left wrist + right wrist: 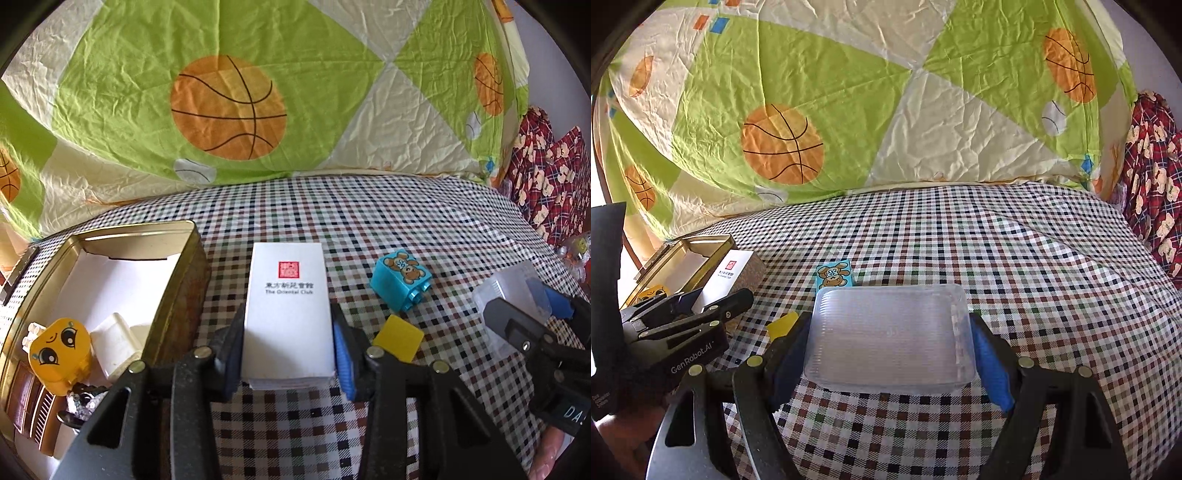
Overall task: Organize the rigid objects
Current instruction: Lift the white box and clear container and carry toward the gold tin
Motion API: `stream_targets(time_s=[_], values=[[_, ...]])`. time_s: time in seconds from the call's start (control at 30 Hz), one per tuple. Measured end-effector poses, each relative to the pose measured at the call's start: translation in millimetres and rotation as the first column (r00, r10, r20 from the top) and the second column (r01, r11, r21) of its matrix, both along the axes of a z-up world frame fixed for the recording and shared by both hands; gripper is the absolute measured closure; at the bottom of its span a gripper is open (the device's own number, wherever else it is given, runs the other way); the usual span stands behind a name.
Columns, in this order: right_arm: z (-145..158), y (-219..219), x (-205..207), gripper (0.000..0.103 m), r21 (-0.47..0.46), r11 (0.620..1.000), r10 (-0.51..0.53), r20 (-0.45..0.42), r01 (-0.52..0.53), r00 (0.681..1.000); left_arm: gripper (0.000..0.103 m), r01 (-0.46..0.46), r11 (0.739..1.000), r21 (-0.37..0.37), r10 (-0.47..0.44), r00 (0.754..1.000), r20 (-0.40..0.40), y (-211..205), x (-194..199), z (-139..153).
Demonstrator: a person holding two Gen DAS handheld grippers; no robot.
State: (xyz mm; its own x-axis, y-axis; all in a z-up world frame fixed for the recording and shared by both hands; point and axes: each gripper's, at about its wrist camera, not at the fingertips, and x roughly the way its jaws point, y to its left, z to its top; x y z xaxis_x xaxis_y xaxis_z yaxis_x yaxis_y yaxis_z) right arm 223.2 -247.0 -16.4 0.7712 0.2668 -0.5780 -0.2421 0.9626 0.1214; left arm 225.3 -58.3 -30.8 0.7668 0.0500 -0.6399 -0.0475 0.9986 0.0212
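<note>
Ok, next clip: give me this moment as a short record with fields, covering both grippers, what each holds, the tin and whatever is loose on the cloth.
surface: checked cloth
left gripper: shut on white box, printed face up
right gripper: shut on clear plastic lid
tin: open, left of the white box
in tin: yellow face toy, white block, other items unclear
loose on cloth: blue bear block, yellow tile
backdrop: basketball-print quilt

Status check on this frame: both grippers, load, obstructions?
Left gripper shut on white box. Right gripper shut on clear plastic box. Open tin beside left. Nothing blocking it.
</note>
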Motion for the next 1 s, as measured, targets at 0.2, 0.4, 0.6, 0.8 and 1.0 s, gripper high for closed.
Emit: stream_targets(time_s=[0.2,0.4,0.6,0.8,1.0], values=[[9.1,3.1,-12.8,0.021,-0.024,1.0,-0.004,0.079,0.006,0.997,0.063,-0.023,0.999,0.044,0.019,0.995,0.096,-2.4,-23.5,9.6],[17.0,-1.0,-25.7,0.021,-0.024,0.999,-0.023,0.159,0.027,0.987,0.063,-0.044,0.999,0.023,0.04,0.989,0.141,3.4,-37.6,14.5],[23.2,-1.0,-39.2,0.021,-0.02,1.0,-0.016,0.239,0.022,0.971,0.063,-0.07,0.997,0.026,0.062,0.972,0.229,6.1,-60.1,22.3],[26.8,-0.1,-49.3,0.021,-0.023,0.999,-0.021,0.295,0.029,0.955,0.063,-0.072,0.996,0.047,0.054,0.951,0.305,5.0,-78.3,28.1],[29.1,-0.1,-56.0,0.021,-0.017,0.999,-0.027,0.325,0.034,0.945,0.063,-0.066,0.997,0.048,0.047,0.944,0.327,6.6,-88.2,30.1]])
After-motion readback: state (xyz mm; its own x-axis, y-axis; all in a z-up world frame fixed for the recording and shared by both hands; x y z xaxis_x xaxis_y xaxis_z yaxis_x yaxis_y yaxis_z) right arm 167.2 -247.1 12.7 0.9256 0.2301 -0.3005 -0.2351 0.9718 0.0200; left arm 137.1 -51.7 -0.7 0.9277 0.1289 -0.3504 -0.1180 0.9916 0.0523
